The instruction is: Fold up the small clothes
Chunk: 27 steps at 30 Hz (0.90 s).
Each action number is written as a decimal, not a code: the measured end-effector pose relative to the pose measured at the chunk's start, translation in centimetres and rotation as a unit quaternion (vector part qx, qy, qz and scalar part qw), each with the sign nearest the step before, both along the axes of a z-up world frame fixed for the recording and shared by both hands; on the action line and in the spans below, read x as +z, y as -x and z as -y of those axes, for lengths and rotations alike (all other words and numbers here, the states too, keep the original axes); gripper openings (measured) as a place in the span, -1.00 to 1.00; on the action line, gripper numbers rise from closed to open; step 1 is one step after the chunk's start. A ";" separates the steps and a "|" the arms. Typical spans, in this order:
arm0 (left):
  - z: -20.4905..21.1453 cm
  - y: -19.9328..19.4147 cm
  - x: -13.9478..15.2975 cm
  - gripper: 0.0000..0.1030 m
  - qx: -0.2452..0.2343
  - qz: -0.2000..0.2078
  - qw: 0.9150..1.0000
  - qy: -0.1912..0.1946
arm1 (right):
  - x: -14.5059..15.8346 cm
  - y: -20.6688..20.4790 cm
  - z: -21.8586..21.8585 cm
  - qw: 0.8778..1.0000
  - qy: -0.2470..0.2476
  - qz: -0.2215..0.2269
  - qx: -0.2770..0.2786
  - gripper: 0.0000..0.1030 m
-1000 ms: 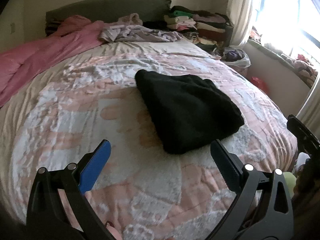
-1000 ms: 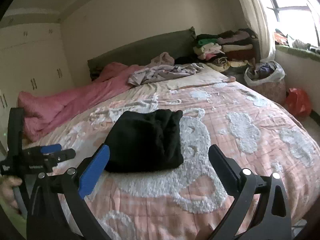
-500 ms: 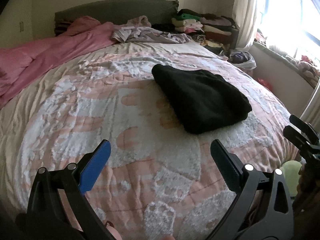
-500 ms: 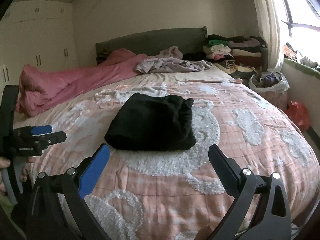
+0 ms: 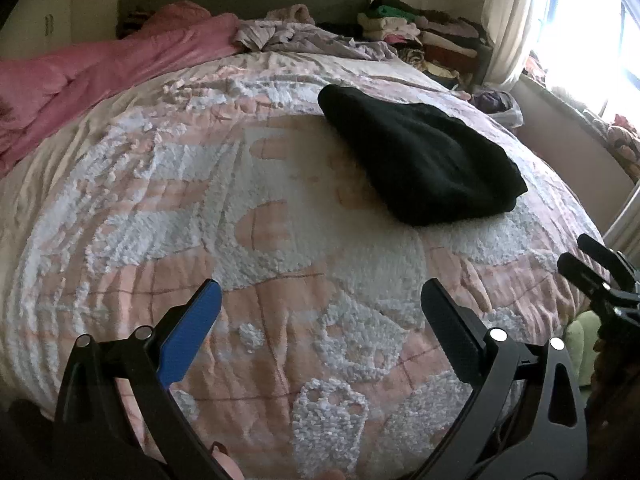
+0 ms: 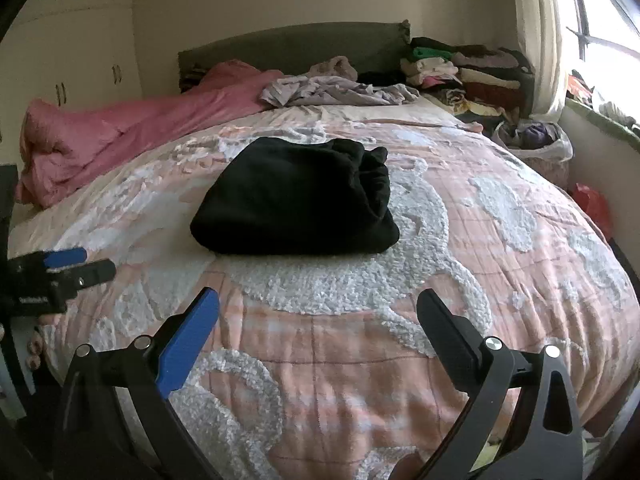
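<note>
A folded black garment (image 5: 420, 160) lies on the pink and white bedspread (image 5: 280, 240), right of centre in the left wrist view and centred in the right wrist view (image 6: 296, 204). My left gripper (image 5: 320, 296) is open and empty, held back near the foot of the bed, apart from the garment. My right gripper (image 6: 318, 304) is open and empty too, short of the garment's near edge. The left gripper shows at the left edge of the right wrist view (image 6: 68, 268), and the right gripper at the right edge of the left wrist view (image 5: 596, 268).
A pink duvet (image 6: 120, 128) lies along the bed's left side. Crumpled lilac clothes (image 6: 332, 90) sit near the headboard. Stacked folded clothes (image 6: 460, 68) stand at the back right. A bag of clothes (image 6: 532, 140) and a red bag (image 6: 592, 204) sit by the window wall.
Both grippers have pulled back from the black garment toward the foot of the bed; it looks farther away in both views. The garment itself has not moved.
</note>
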<state>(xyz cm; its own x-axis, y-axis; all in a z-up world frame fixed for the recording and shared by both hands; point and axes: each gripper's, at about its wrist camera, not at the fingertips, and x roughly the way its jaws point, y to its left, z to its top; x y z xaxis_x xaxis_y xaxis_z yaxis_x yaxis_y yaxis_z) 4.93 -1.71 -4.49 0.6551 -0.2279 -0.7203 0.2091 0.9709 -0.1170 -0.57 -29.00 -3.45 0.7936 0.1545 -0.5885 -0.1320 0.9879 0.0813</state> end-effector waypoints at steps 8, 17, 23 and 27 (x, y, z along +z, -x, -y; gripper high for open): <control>0.5 0.4 0.2 0.81 -0.005 0.003 1.000 -0.006 | 0.1 0.0 0.3 1.000 -0.005 0.001 -0.003 0.91; 0.2 0.3 0.6 0.81 0.003 0.004 1.000 -0.010 | 0.1 0.0 0.3 1.000 -0.005 0.000 -0.003 0.91; 0.1 0.3 0.9 0.82 0.006 0.008 1.000 -0.010 | 0.1 0.0 0.3 1.000 -0.005 0.000 -0.003 0.91; 0.1 0.4 0.9 0.82 0.007 0.008 1.000 -0.011 | 0.1 0.0 0.3 1.000 -0.005 0.000 -0.003 0.91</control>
<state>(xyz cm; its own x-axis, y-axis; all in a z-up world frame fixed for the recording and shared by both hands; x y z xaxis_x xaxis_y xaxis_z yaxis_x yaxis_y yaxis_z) 4.58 -1.80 -3.61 0.6703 -0.2032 -0.7138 0.1975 0.9759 -0.0924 -0.59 -29.32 -3.32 0.7949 0.1554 -0.5865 -0.1263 0.9879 0.0906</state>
